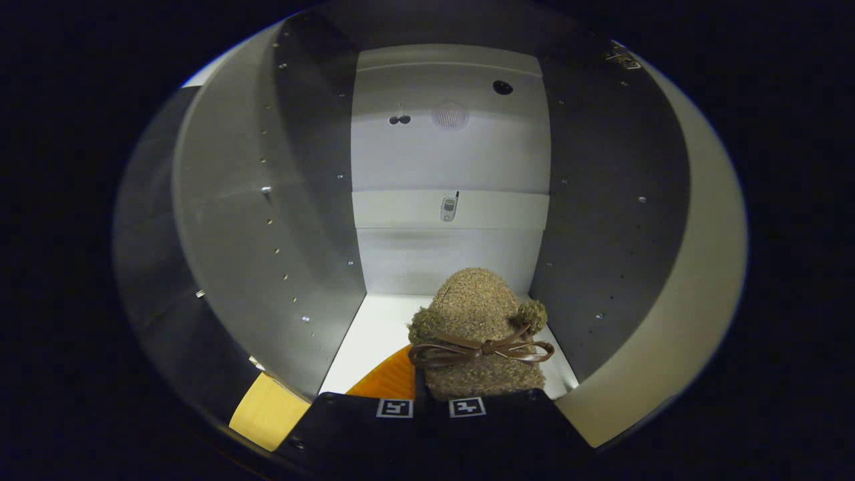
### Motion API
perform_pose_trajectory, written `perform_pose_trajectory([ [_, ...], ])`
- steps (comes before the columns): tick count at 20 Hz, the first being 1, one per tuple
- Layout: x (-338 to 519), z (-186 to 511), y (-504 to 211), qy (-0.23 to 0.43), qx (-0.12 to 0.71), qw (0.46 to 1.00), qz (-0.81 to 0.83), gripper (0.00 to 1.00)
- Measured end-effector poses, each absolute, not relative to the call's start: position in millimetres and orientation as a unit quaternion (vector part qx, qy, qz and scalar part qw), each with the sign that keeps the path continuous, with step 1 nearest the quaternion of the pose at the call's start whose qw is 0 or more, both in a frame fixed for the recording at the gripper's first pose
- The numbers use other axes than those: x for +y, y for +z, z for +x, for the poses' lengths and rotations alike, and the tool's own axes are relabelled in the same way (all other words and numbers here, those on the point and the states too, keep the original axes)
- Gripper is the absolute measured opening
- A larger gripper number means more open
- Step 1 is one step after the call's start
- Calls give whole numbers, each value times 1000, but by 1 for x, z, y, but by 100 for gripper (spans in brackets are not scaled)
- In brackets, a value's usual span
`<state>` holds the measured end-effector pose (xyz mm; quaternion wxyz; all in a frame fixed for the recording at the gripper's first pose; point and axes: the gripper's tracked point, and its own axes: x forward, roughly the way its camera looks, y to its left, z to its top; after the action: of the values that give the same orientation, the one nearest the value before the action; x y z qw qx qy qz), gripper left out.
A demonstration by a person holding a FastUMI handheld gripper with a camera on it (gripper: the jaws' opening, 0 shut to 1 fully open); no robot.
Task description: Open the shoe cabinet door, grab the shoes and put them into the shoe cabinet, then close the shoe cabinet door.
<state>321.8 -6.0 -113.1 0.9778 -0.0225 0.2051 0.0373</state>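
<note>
One fuzzy olive-brown shoe (477, 321), trimmed with a brown bow and a pompom, sits just ahead of the gripper (431, 404) inside the open shoe cabinet (451, 160). Its heel end lies between the fingers (361, 417), which stand close together around it; whether both press on it cannot be told. The shoe's orange sole shows at its left, over the white cabinet floor (374, 327). Grey side walls with rows of small holes rise on both sides.
</note>
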Motion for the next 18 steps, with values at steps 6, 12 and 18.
perform_pose_trajectory([
  [6,-6,392,-155,31,242,970,0,5],
  [12,4,434,-200,36,266,963,-10,4],
  [18,10,453,-229,30,289,957,-11,5],
])
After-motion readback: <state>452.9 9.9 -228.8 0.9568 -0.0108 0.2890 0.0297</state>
